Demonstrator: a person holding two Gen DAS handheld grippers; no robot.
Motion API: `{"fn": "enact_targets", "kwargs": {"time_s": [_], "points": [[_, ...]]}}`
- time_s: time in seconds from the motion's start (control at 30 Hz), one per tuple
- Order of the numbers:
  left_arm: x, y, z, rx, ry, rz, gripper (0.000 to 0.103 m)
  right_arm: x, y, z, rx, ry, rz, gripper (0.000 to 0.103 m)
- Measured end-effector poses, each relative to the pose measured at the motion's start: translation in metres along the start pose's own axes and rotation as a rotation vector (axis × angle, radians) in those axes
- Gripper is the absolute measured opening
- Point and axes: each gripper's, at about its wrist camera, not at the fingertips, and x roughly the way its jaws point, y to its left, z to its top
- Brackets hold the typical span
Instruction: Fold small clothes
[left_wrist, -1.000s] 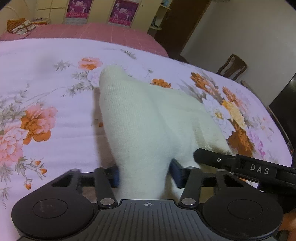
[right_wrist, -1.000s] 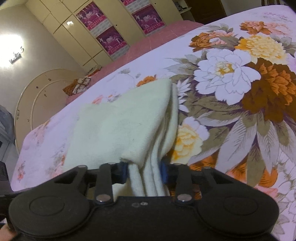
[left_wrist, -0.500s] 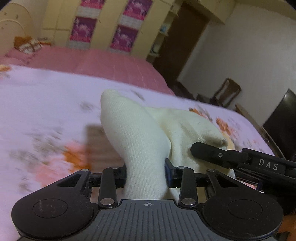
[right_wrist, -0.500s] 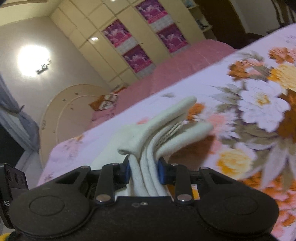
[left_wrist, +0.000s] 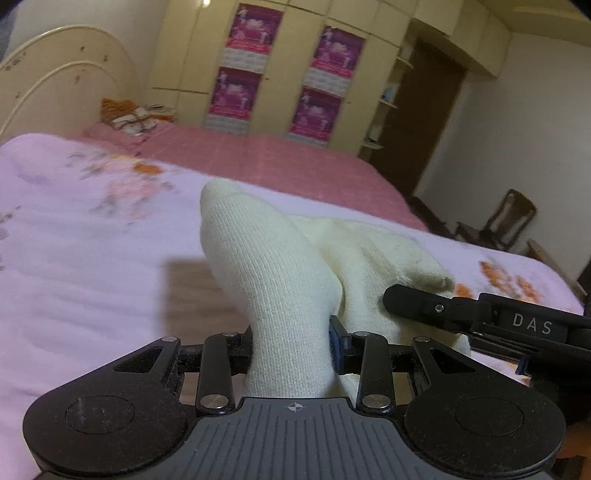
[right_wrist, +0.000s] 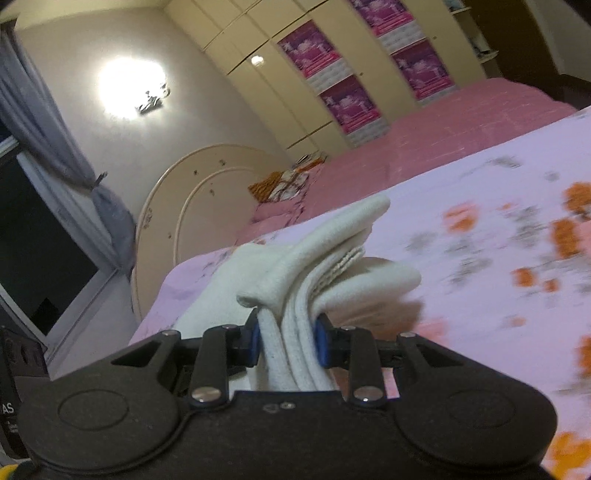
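A cream knitted sock (left_wrist: 273, 266) is held up above the floral pink bedsheet (left_wrist: 85, 236). My left gripper (left_wrist: 291, 343) is shut on one end of it; the fabric bulges up between the fingers. My right gripper (right_wrist: 288, 343) is shut on the other end, where several folded layers of the sock (right_wrist: 332, 254) stick out forward. The right gripper's black body (left_wrist: 480, 317) shows in the left wrist view, close on the right, touching the sock.
A pink bedcover (left_wrist: 280, 162) lies beyond the floral sheet. A cream headboard (right_wrist: 207, 192) stands at the bed's end with a patterned pillow (left_wrist: 129, 114). Wardrobes with purple posters (left_wrist: 240, 66) line the wall. A wooden chair (left_wrist: 509, 221) stands at right.
Both grippers have lifted the sock off the bed and tilted upward, so the room's walls and wardrobes now fill the upper view. Both grips on the sock stay shut.
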Motion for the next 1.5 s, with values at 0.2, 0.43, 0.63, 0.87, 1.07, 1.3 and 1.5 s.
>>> {"fn": "enact_targets", "kwargs": {"time_s": [0.2, 0.43, 0.63, 0.87, 1.07, 1.3, 1.5], "points": [[0.035, 0.052, -0.034, -0.009, 0.083, 0.05, 0.047, 0.051, 0.004, -0.022, -0.036, 0.096, -0.067, 0.027], [0.026, 0.06, -0.038, -0.034, 0.069, 0.061, 0.065, 0.042, -0.019, -0.037, 0.032, 0.135, -0.178, 0.036], [0.03, 0.063, -0.005, -0.088, 0.004, 0.091, 0.065, 0.031, 0.006, -0.016, -0.055, 0.035, -0.227, 0.035], [0.077, 0.059, 0.0, -0.101, 0.076, 0.165, 0.075, 0.078, 0.026, -0.008, -0.154, 0.065, -0.234, 0.032], [0.064, 0.051, -0.005, -0.061, 0.082, 0.162, 0.076, 0.092, 0.016, -0.017, -0.235, 0.134, -0.378, 0.027], [0.028, 0.031, -0.025, 0.023, 0.089, 0.144, 0.076, 0.048, 0.039, -0.027, -0.229, 0.084, -0.331, 0.027], [0.023, 0.026, -0.053, 0.034, 0.146, 0.146, 0.076, 0.026, 0.055, -0.055, -0.211, 0.106, -0.279, 0.027]]}}
